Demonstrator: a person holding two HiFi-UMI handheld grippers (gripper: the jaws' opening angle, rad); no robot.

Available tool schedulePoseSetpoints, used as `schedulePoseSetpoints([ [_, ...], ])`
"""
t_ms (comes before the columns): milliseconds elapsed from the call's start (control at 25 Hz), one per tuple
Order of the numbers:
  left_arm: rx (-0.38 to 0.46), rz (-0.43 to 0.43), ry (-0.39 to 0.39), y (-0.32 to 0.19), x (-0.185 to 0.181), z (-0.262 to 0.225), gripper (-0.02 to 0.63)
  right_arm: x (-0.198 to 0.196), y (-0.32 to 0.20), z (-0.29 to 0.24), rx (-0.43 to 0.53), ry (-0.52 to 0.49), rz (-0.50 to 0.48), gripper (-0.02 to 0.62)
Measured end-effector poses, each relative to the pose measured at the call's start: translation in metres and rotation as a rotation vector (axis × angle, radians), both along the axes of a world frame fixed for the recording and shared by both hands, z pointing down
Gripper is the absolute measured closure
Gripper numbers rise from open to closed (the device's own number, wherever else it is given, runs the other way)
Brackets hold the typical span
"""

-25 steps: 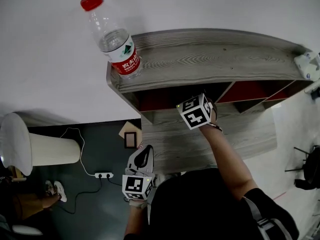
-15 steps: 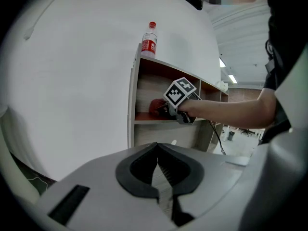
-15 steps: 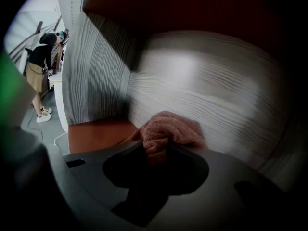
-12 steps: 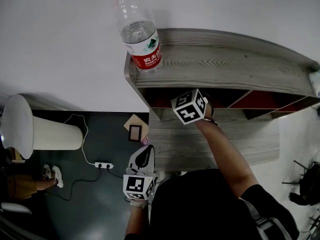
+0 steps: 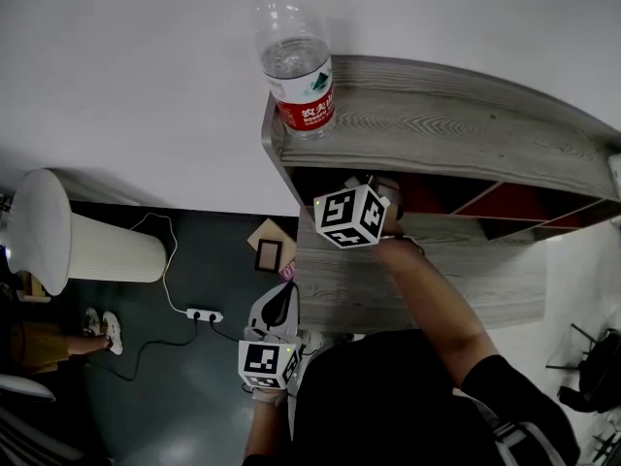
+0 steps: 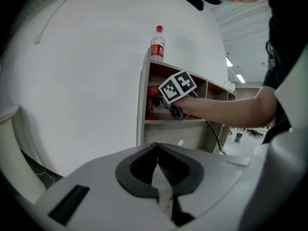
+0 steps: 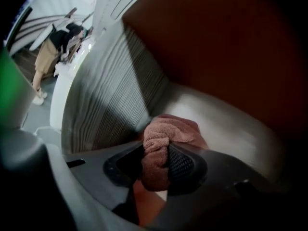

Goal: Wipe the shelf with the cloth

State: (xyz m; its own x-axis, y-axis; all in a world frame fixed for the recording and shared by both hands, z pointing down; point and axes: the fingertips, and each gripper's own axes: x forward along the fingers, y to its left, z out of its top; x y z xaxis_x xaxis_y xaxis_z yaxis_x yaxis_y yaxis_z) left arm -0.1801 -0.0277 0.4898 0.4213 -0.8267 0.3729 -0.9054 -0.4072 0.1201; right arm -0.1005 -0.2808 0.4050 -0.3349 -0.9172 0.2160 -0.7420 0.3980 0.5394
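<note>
Inside the left-end cubby of the shelf point(image 5: 437, 134), the right tool point(image 7: 156, 162) is clamped on a bunched pinkish-brown cloth point(image 7: 166, 131). The cloth looks pressed onto the cubby's pale floor near the back corner, but it's pretty dim in there. The left tool point(image 5: 275, 311) hangs low, well away from the shelf, tips together with nothing between them. A water bottle point(image 5: 301, 76) stands upright on the top board's left end.

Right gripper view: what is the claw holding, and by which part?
The right claw pinches the reddish-brown cloth by a bunched fold; the left claw is shut and empty.
</note>
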Motion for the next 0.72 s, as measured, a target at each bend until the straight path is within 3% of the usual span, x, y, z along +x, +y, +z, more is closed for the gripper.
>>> schedulePoseSetpoints([
  [160,0.007,0.012,0.006,-0.002,0.005,-0.001,0.600,0.015,0.001,-0.021,0.108,-0.087,0.048,0.480],
  [440,0.004,0.041,0.005,-0.002,0.014,-0.003,0.600,0.085,0.006,-0.055,0.251,-0.299,0.205,0.480],
  [720,0.012,0.102,0.002,-0.008,0.028,-0.001,0.600,0.146,0.008,-0.049,0.258,-0.370,0.348,0.477],
])
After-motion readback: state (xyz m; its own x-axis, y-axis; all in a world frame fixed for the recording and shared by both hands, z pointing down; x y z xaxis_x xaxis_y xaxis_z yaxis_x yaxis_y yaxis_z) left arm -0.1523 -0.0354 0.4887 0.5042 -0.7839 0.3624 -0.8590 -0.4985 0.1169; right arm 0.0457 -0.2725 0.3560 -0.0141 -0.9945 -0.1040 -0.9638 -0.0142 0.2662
